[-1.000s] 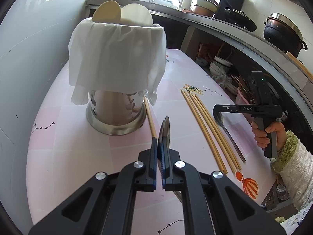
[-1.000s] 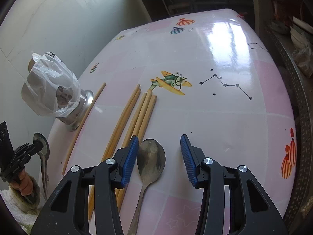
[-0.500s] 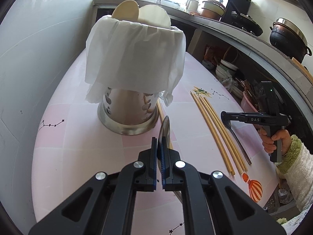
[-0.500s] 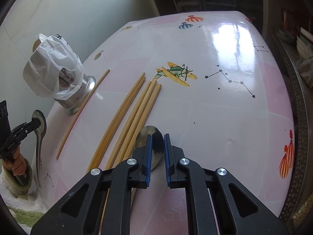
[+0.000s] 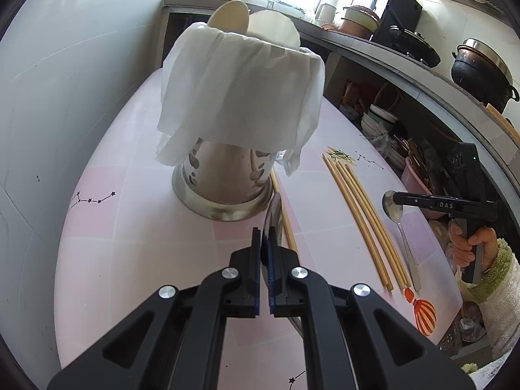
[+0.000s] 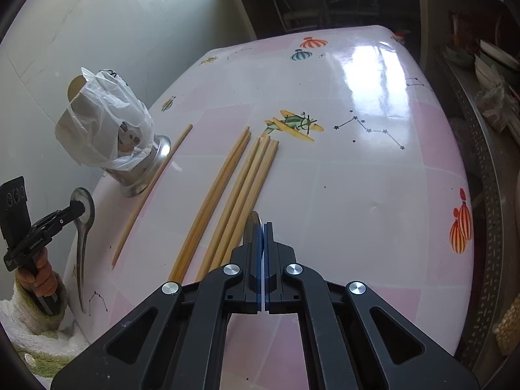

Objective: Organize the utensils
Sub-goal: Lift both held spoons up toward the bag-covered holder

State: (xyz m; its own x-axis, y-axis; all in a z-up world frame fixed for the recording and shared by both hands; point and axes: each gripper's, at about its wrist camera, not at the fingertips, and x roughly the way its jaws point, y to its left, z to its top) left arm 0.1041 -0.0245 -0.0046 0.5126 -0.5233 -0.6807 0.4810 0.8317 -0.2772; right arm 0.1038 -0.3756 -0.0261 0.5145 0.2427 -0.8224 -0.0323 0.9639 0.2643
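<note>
Now both tongs pinching spoons. Left gripper (image 5: 265, 237) clamped on spoon (image 5: 272, 214) edge-on, just near side of steel utensil holder (image 5: 224, 188) draped with white bag (image 5: 240, 97). Right gripper (image 6: 262, 227) clamped on second spoon (image 6: 252, 224), bowl raised off pink table (image 6: 357, 195), right of five chopsticks (image 6: 234, 191). Lone chopstick (image 6: 152, 191) touching holder base.

- worktop (image 6: 357, 195): pale pink and white squares, printed with striped balloons, a yellow-green plane, black star lines
- chopsticks (image 6: 240, 175): tan
- utensil holder (image 5: 224, 178): silver, under a white bag (image 5: 240, 91)
- sleeve (image 5: 500, 286): white, green cuff
</note>
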